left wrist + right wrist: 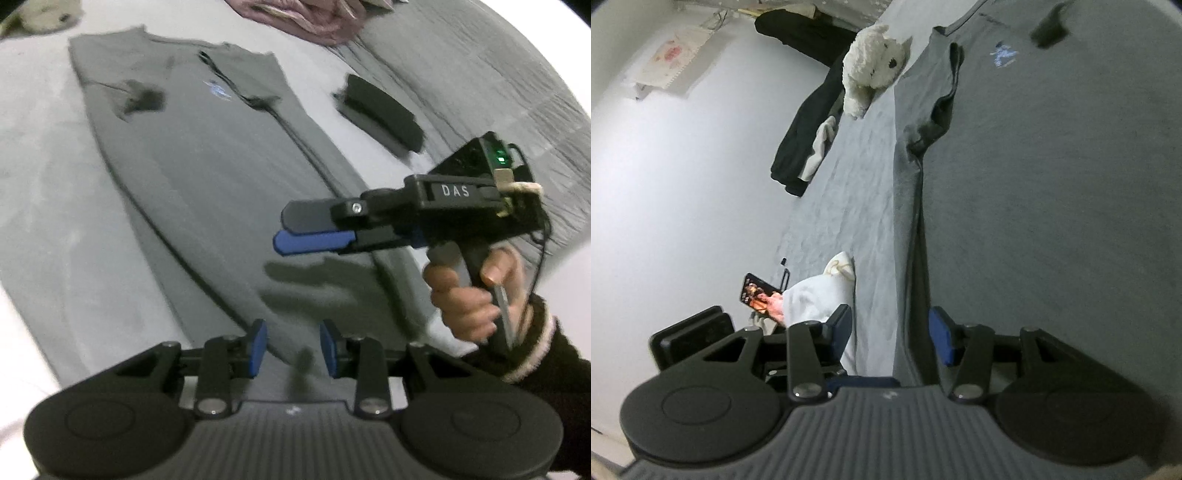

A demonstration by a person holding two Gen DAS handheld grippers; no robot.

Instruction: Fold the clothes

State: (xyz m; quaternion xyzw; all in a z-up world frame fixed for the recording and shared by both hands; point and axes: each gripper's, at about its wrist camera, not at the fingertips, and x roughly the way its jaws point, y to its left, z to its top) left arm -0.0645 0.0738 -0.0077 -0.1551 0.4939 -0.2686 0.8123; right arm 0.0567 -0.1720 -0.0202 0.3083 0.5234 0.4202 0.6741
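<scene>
Across the middle of the left wrist view lies the grey T-shirt (207,173), spread flat on the bed (40,177) with its sides folded inward and a small blue logo near the chest. At the bottom of that frame the left gripper (293,349) hangs just above the shirt's lower edge, its blue-padded fingers (258,347) apart with nothing between them. At right of centre the right gripper (280,229) points toward the frame's left, held over the shirt's right side; its two fingers stand a little apart and hold nothing. The right hand (469,295) wraps the pistol-style handle from below, a dark sleeve with a pale cuff (532,347) behind it.

From the right wrist view, its fingers straddle the shirt's folded edge without touching it, cloth filling the frame's right half. A folded black garment (380,110) lies near the shirt at upper right, a white plush toy (875,66) and a pink heap (303,16) farther up the bed.
</scene>
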